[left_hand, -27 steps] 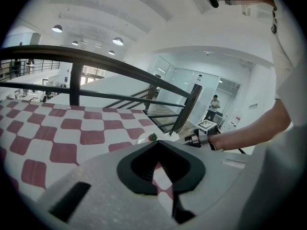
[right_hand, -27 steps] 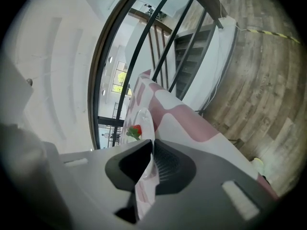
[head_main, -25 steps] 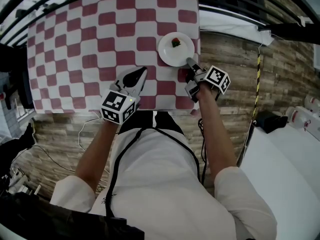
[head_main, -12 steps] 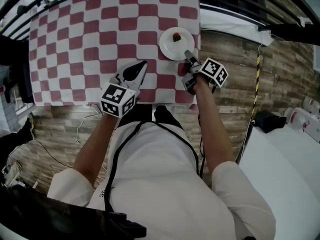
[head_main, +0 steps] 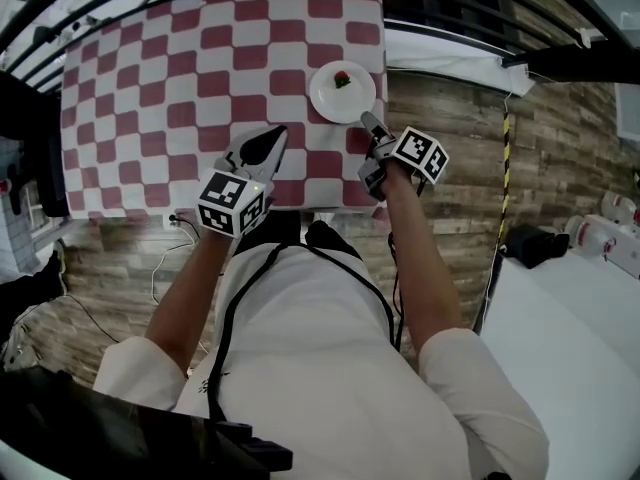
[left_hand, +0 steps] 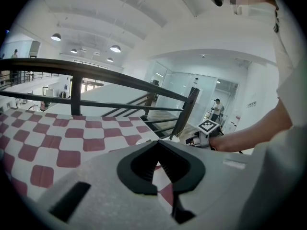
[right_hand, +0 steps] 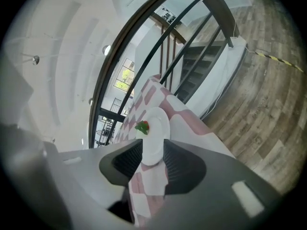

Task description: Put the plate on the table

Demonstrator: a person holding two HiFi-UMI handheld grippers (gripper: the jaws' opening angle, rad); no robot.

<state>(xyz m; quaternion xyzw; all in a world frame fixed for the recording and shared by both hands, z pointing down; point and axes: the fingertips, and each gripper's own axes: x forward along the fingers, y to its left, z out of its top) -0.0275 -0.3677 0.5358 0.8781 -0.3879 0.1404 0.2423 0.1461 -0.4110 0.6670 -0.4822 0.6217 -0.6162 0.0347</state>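
Right gripper view: your right hand-held gripper (right_hand: 153, 145) has its jaws spread, having just been opening; the pads press on nothing, though the near rim of the plate (right_hand: 154, 128) shows in the gap between their tips.
Left gripper view: your left hand-held gripper (left_hand: 158, 143) has its tips met with nothing in them, hanging over the chequered surface (left_hand: 53, 143).
Plate: white, round, lying flat on that surface near its right edge, just ahead of your right jaws and well apart from the left.
On the plate: one small red and green item (head_main: 342, 79), off centre; what it is cannot be told.
Task standing: judged done, since the plate rests on the surface ungripped.
Handling: expect a stiff, glazed, breakable piece, light enough for one hand-held gripper, slippery at the lip.
Hold point: should you need to lift it, take the near rim, one pad above and one below, and keep it level so the item stays put.
Risk: a nudge from the open jaws could slide it toward the edge.
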